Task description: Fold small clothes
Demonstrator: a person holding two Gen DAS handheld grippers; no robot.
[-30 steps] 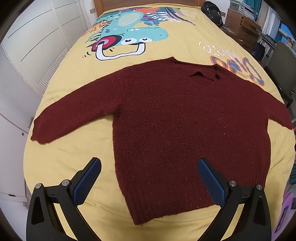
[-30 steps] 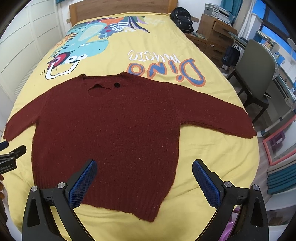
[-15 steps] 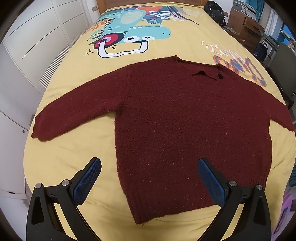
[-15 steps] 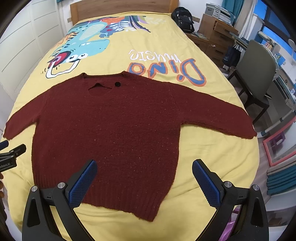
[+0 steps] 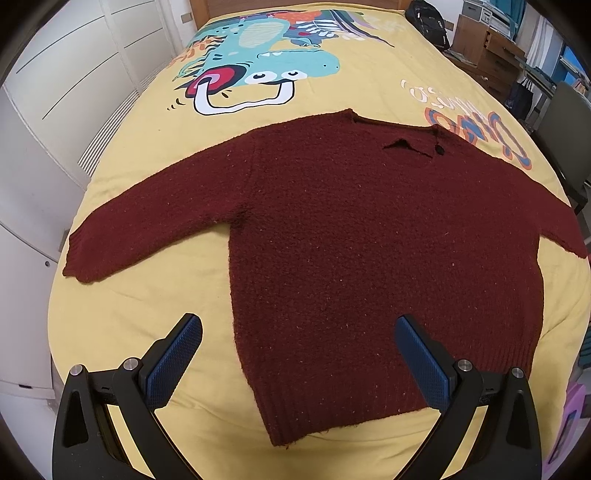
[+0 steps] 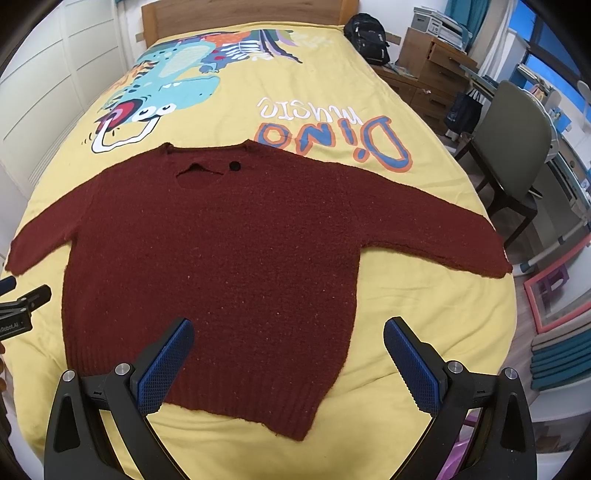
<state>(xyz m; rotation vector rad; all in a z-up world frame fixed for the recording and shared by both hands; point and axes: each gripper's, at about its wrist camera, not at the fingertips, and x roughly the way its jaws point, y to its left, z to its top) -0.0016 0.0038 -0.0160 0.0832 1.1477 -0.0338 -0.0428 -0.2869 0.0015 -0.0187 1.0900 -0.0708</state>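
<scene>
Two claws, both hovering above the near end of the bed, jaws spread wide, nothing gripped. Left gripper (image 5: 297, 354) sits over the sweater's hem corner on its own side; one blue pad (image 5: 173, 360) is over bare bedspread, the other over knit. Right gripper (image 6: 288, 360) mirrors that above the opposite hem corner.

Dark red knit sweater (image 5: 369, 240) lies flat, spread out just ahead of both claws on the yellow bedspread (image 5: 140, 314). Hem points toward the claws, neckline away toward the headboard (image 6: 240, 14). Sleeves stretched out to both sides, so the long axis runs crosswise to the claws, cuff to cuff. Small black button (image 6: 234, 166) at the neck slit.

Bedspread print beyond the neckline: cartoon dinosaur (image 6: 162, 96) and lettering "Dino music" (image 6: 332, 129), upside down from here. Left gripper's body at the right view's edge carries a label ending "Robot.AI"; the start is cut off.
</scene>
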